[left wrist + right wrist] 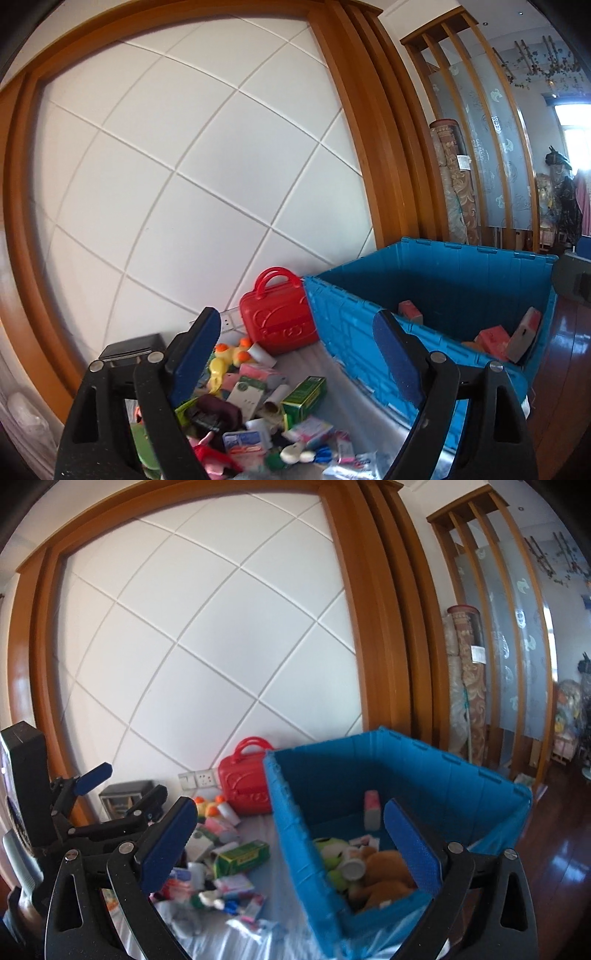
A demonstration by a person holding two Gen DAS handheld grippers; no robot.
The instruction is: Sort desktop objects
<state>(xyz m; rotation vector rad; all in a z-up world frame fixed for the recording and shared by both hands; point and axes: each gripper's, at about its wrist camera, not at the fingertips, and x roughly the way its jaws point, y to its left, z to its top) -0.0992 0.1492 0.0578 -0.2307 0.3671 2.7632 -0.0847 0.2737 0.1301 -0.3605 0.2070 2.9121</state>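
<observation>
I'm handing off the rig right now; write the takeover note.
Left claw: open, empty, above the pile.
Right claw: open, empty, over the blue bin.
Done: frog plush, brown plush and pink boxes lie in the bin.
Left: red toy case beside the bin, rubber duck, green box and small clutter remain on the table.
</observation>
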